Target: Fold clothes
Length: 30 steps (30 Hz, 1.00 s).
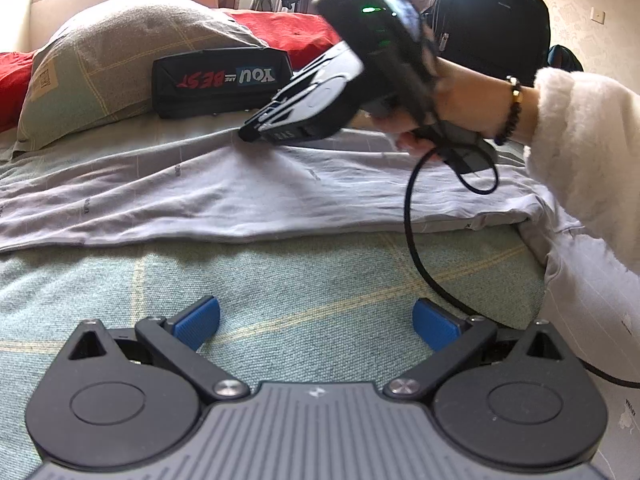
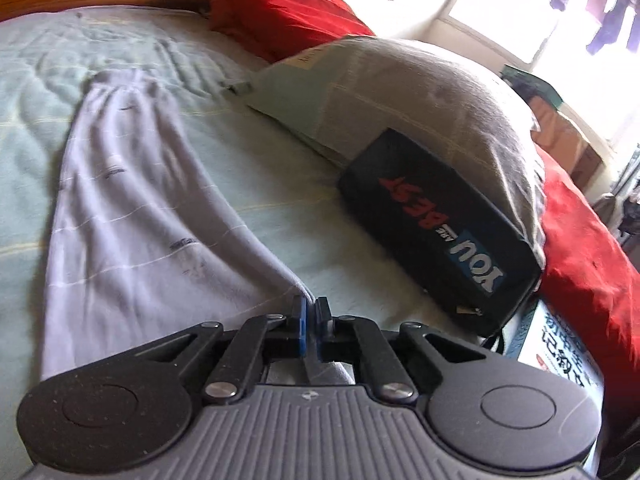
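Two views, left wrist first. Beyond my left claw (image 1: pixel 316 322), a black zip pouch printed YOU ARE BEST (image 1: pixel 222 80) leans on a grey-green checked pillow (image 1: pixel 108 64), with a red blanket (image 1: pixel 280 30) behind. My left claw points down at the pale green checked bedsheet (image 1: pixel 300 280), blue pads wide apart, nothing between them. The pale grey printed garment (image 1: pixel 200 196) lies spread across the bed beyond it, well clear of the pads. My right hand (image 1: pixel 460 100), in a fluffy white sleeve (image 1: pixel 580 140), tilts the right claw (image 1: pixel 246 136) down onto the garment's far edge.

From the right wrist, the pouch (image 2: pixel 436 232) and pillow (image 2: pixel 420 96) sit just right. My right claw (image 2: pixel 311 312) is clamped together on a pinched fold of the garment (image 2: pixel 132 216), which stretches away to the left.
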{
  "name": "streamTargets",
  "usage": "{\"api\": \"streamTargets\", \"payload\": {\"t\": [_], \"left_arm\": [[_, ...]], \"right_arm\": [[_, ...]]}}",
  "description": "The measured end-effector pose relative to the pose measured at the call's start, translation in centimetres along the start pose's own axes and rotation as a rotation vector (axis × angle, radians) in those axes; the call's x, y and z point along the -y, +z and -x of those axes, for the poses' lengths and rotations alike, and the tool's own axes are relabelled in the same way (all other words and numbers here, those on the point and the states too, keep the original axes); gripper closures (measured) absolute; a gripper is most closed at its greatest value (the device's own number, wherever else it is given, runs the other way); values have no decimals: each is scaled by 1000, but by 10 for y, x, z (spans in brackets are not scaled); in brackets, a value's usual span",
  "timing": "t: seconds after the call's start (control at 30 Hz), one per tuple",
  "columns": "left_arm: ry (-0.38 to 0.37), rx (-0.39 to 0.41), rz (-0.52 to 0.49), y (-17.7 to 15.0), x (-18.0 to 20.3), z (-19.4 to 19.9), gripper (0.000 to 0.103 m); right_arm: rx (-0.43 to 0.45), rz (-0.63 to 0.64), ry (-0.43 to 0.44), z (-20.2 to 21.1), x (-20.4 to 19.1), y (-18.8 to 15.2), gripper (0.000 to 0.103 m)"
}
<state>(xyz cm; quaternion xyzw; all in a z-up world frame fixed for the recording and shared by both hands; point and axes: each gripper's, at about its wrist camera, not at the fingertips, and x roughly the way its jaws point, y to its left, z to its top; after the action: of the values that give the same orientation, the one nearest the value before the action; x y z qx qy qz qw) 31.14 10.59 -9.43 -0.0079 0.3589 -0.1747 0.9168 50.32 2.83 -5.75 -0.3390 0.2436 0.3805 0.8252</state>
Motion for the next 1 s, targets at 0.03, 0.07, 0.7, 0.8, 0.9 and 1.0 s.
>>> {"api": "streamTargets", "payload": {"t": [0.03,0.07,0.7,0.8,0.9,1.0], "left_arm": [[0,0,0,0,0,0,1],[0,0,0,0,0,0,1],[-4,0,4,0,-1,2,1],[-4,-1,5,0,-1,2,1],[-4,-1,3,0,-1,2,1],[-3,-1,2,-1,-1,2,1]], "right_arm": [[-6,-8,-14,-4,2,2,97],[-14,-16,-26,-8,4,2,97],[-62,-229,-6,31,60,-19,84],[-113,-273,-12,37,76,-43,84],[-133,-322,19,40,88,-64,80],[-155,-321,33,37,84,-78,81]]}}
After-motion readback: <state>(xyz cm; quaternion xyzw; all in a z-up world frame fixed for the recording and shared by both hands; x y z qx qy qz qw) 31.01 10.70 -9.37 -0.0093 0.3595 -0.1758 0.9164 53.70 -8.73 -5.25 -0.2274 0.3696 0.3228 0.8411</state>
